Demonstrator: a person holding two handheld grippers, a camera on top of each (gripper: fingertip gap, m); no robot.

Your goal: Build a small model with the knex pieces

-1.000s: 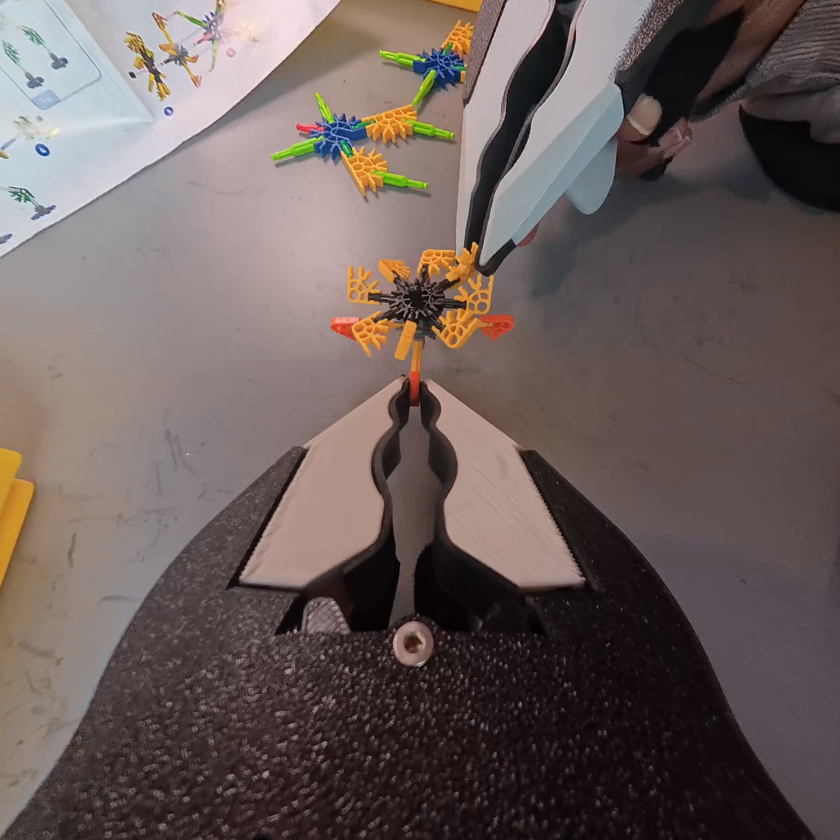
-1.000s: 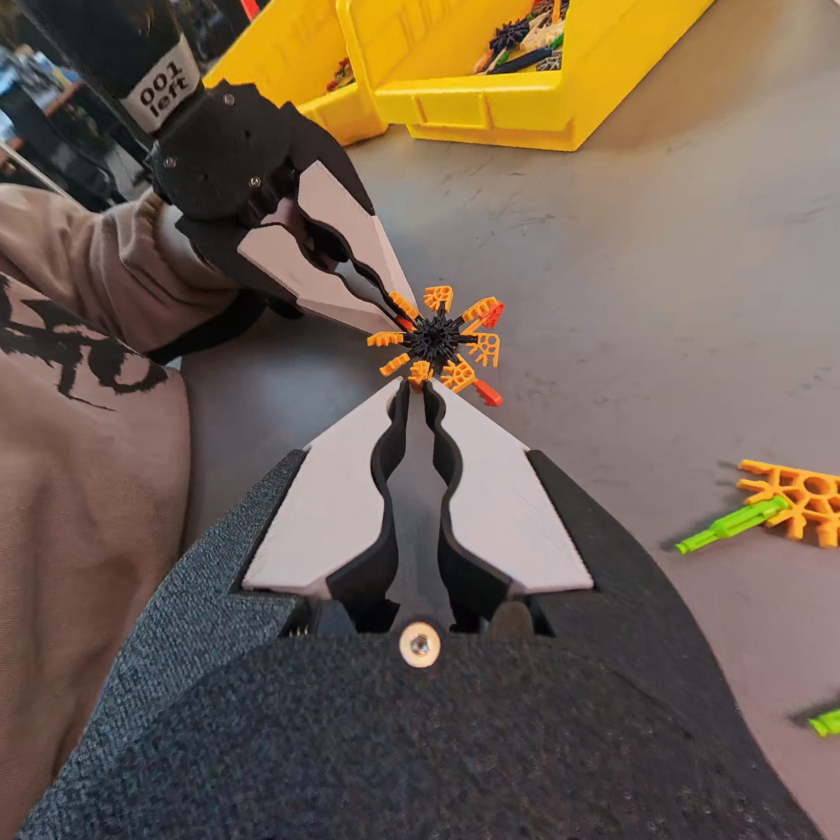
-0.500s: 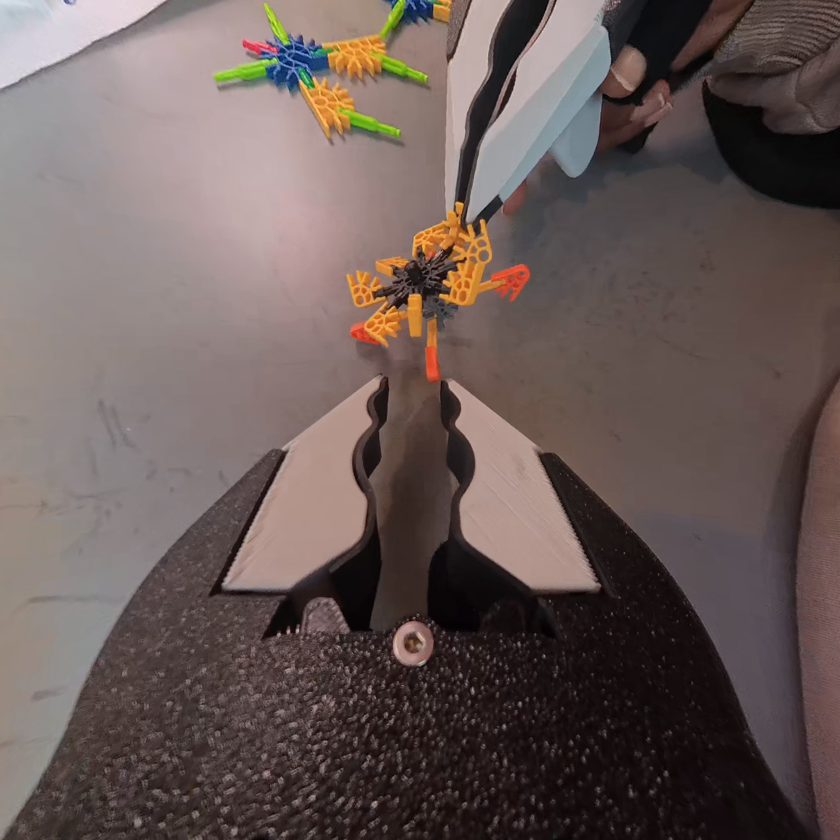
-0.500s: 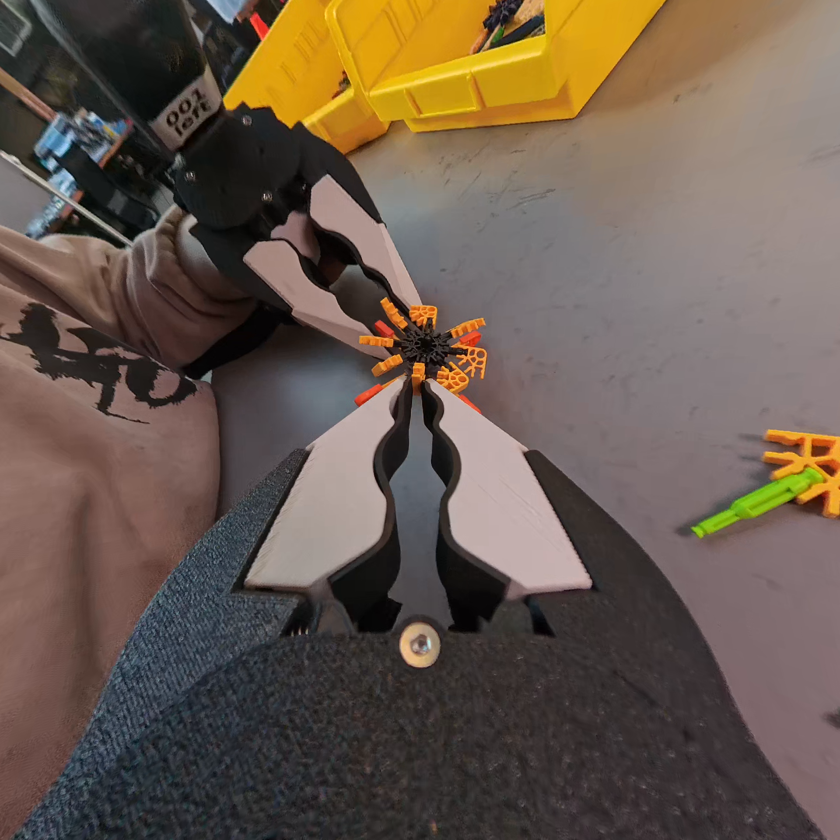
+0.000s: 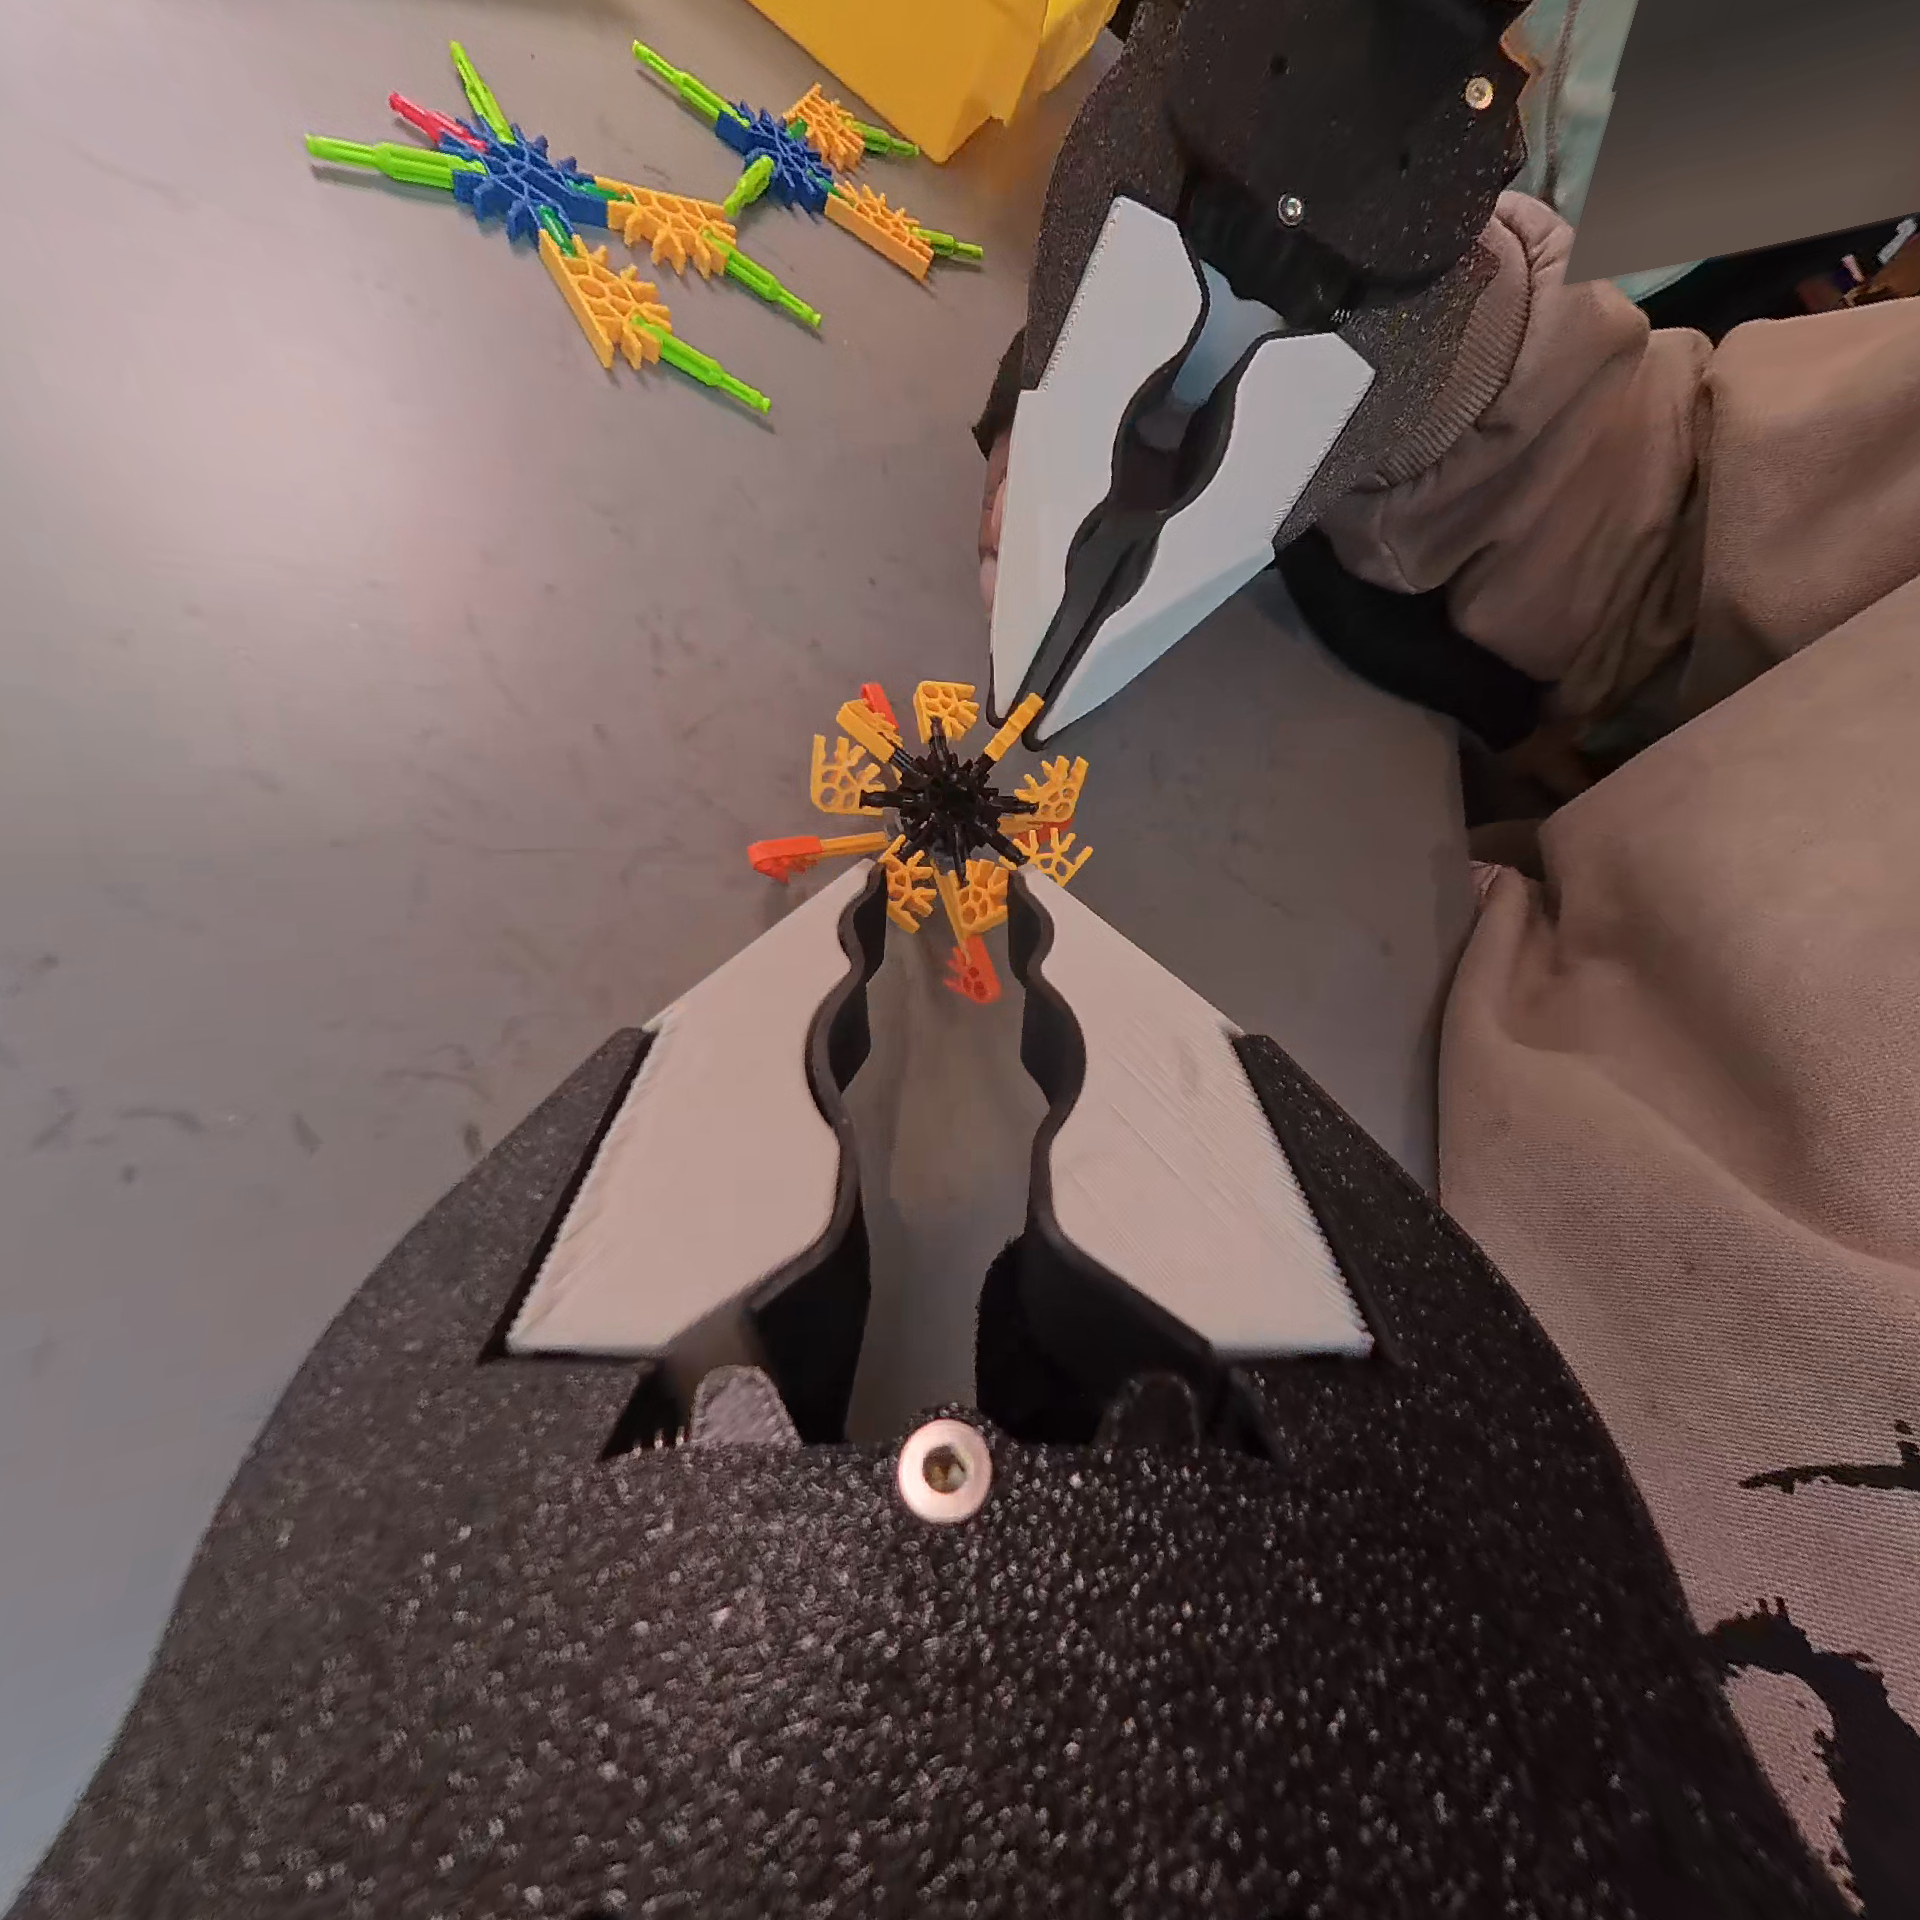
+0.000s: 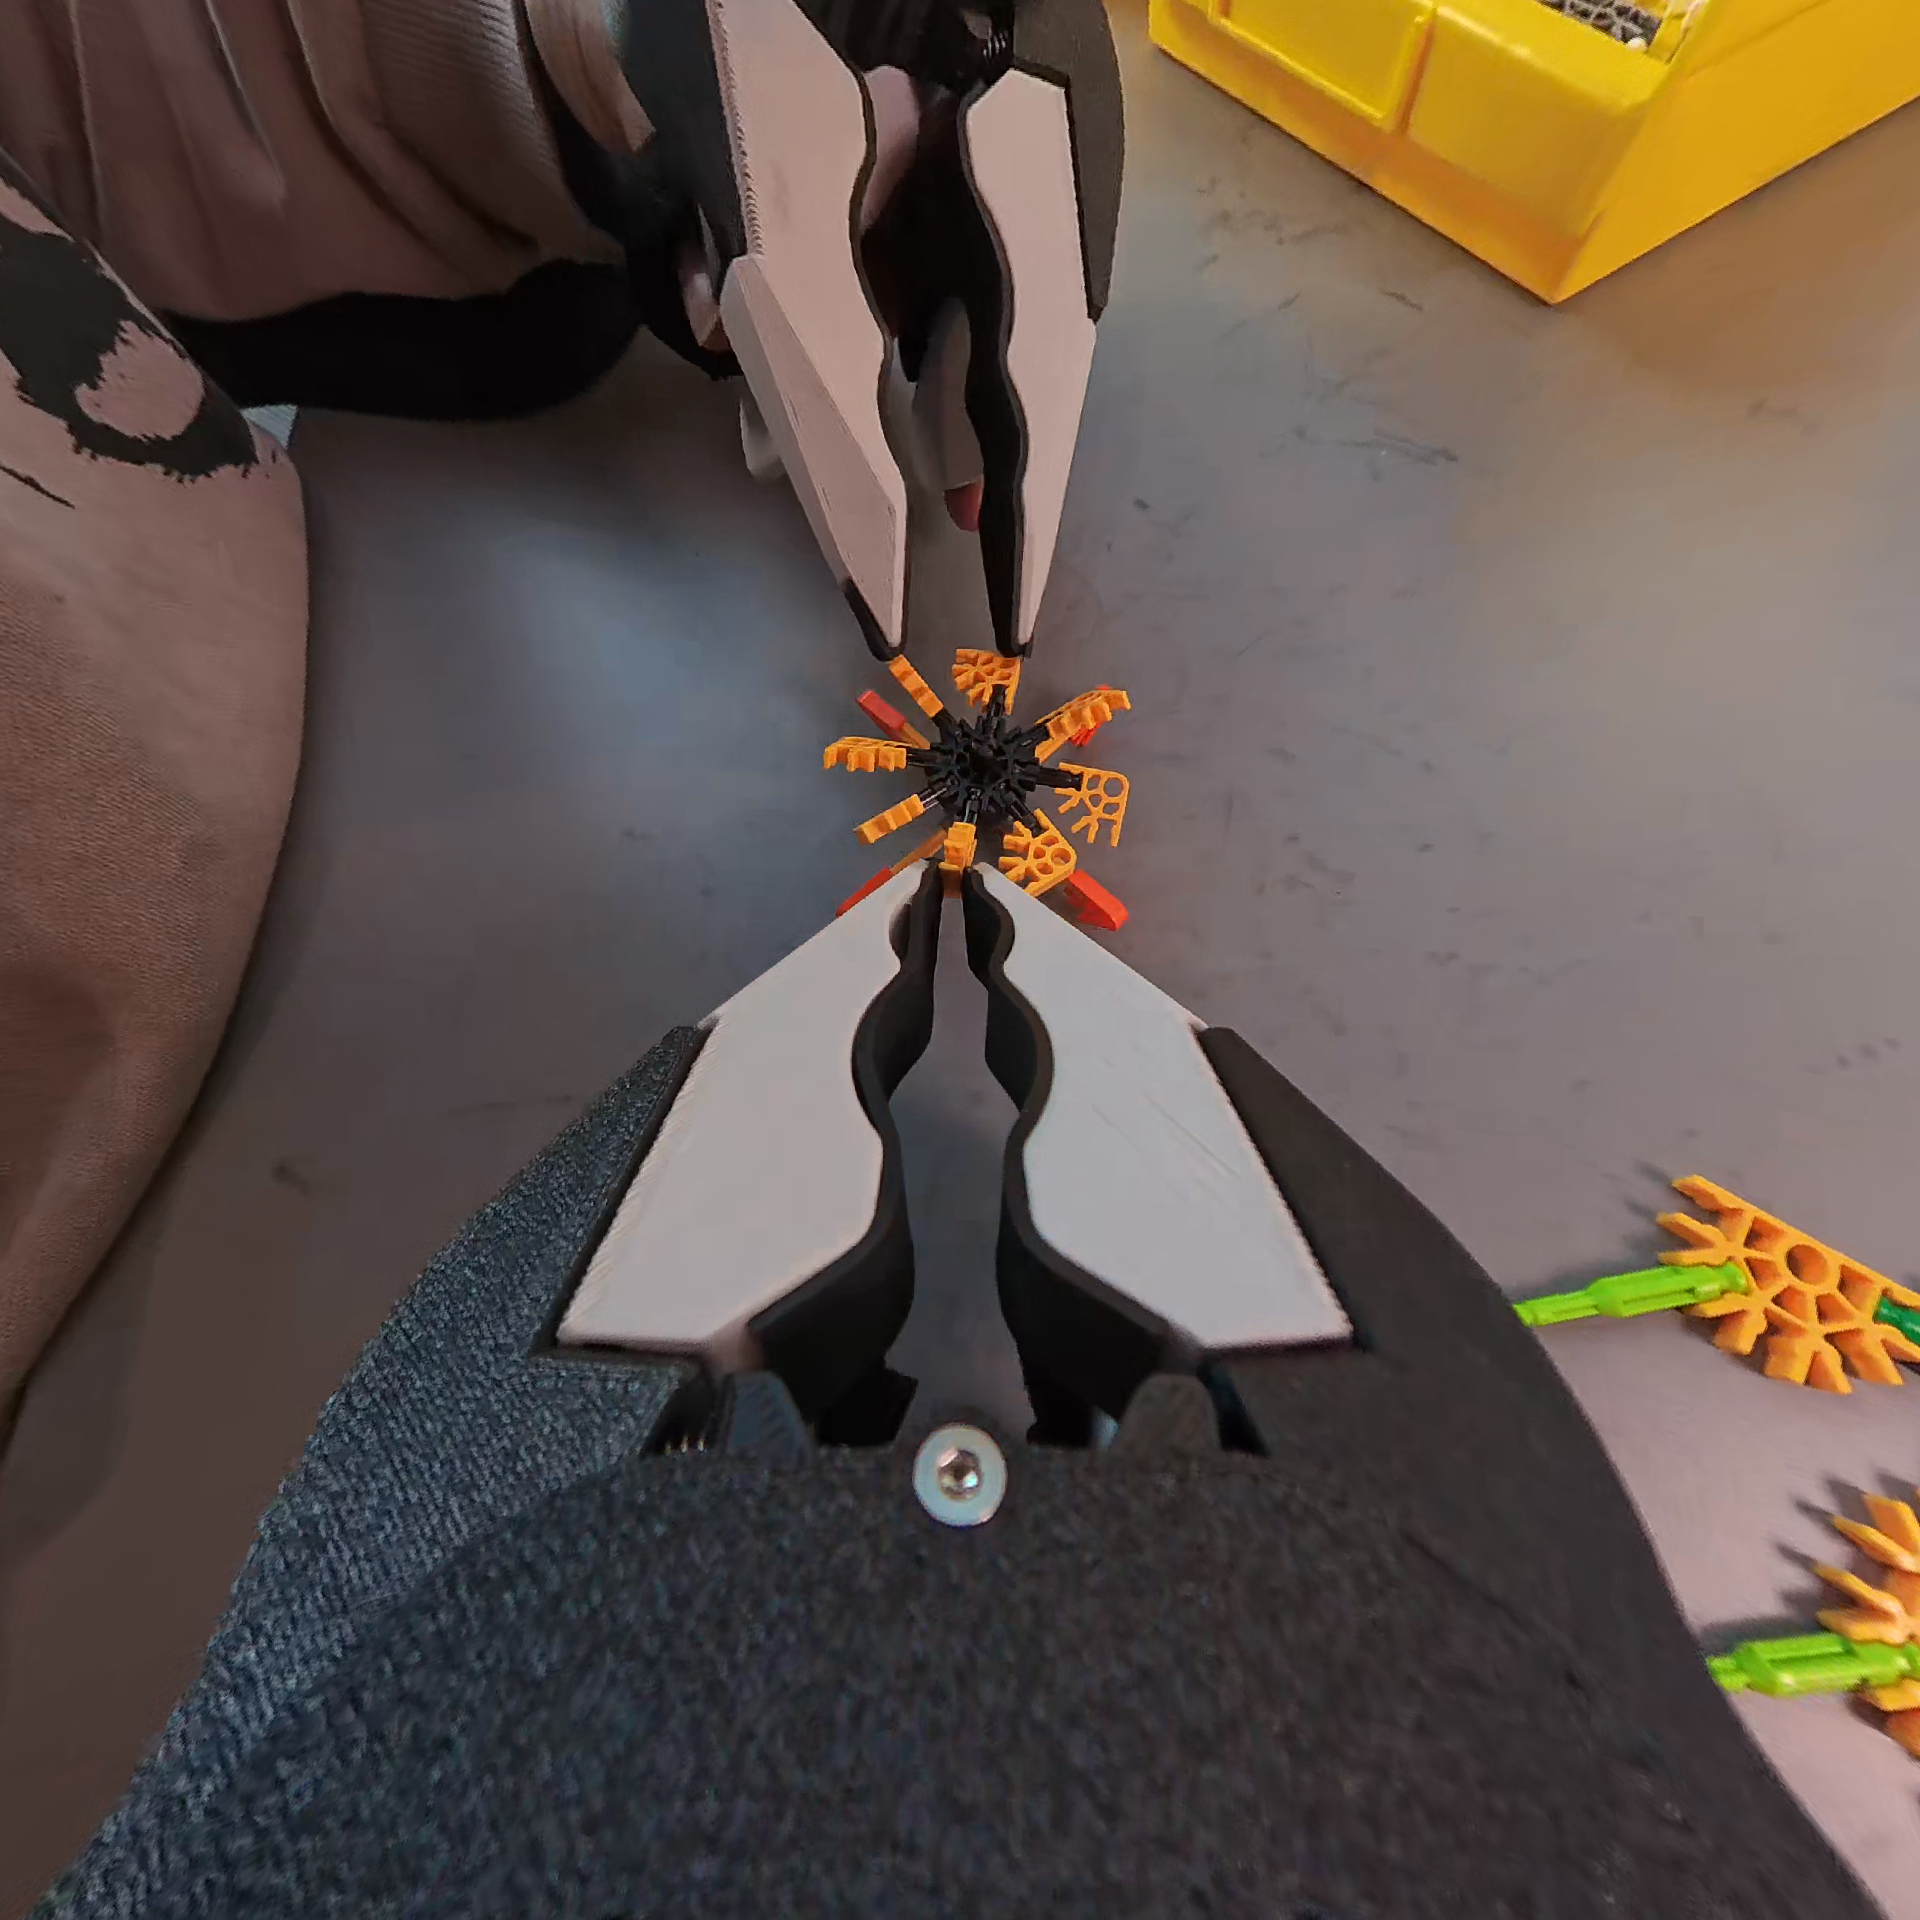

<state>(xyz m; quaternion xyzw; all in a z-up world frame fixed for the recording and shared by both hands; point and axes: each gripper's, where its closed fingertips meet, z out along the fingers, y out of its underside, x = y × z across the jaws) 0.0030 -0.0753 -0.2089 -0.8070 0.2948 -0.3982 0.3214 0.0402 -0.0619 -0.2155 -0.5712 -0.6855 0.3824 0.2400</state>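
While the right hand-held gripper (image 6: 954,875) pinches one yellow spoke of the spoked toy (image 6: 977,774), we see its fingers closed together on that spoke, nearest its tips. The toy has a black hub with yellow and orange-red connector pieces fanning out all round, so it has no clear long axis; the gripped spoke points straight back toward the right hand-held gripper. We cannot tell if the toy touches the grey counter (image 6: 1455,644) or hangs just above it.

The left hand-held gripper (image 5: 943,888) faces it from the opposite side, fingers apart, with the toy's near yellow pieces and one orange-red tip sitting between its fingertips. We cannot tell if the fingers touch them.

Beyond the toy, up-left of the left hand-held gripper, lie two blue-hubbed assemblies (image 5: 582,208) with green rods and yellow fans, flat on the counter. A yellow bin (image 6: 1538,125) stands far-right of the right hand-held gripper. Beige sleeves (image 5: 1558,499) show behind both.
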